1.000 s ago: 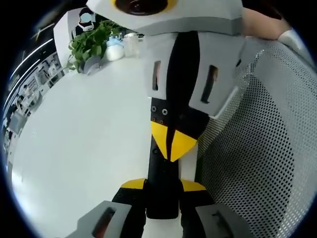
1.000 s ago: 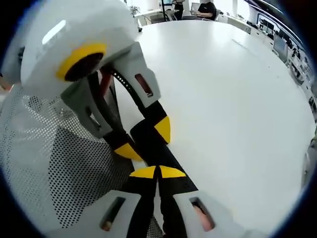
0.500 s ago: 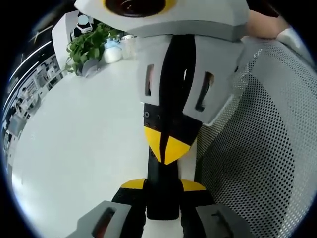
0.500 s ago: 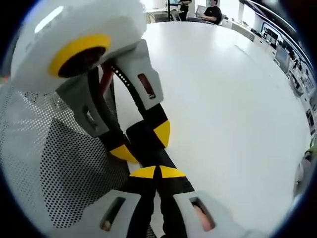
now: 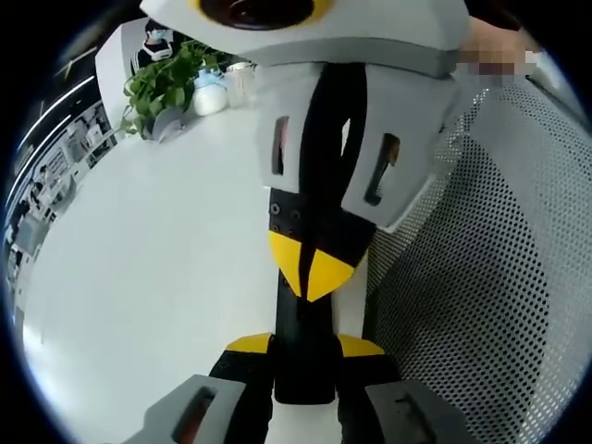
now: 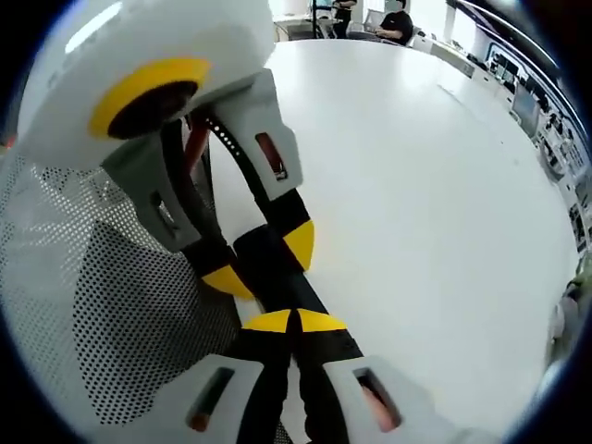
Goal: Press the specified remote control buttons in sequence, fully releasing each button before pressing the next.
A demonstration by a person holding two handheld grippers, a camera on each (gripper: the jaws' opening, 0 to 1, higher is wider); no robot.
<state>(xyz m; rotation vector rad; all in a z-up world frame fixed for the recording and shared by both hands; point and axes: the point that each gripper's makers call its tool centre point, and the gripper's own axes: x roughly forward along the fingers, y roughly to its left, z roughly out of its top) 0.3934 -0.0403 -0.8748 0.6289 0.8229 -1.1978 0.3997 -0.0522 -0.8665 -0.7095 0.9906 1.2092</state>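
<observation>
Two tongs meet over one slim black remote.
Nearest in the left gripper view, the left tongs [image 5: 305, 356] clamp the near end of the remote [image 5: 303, 365], a stiff, light, smooth bar that could slip, so holding its narrow sides low seems right. Just beyond, the right tongs [image 5: 310, 277] have their yellow tips shut together, pointing down onto the remote's top (whether a button is actually pressed I cannot tell). A perforated chair back [image 5: 490, 277] stands beside; the white table [image 5: 148, 240] spreads behind, a potted plant [image 5: 166, 83] far off.
</observation>
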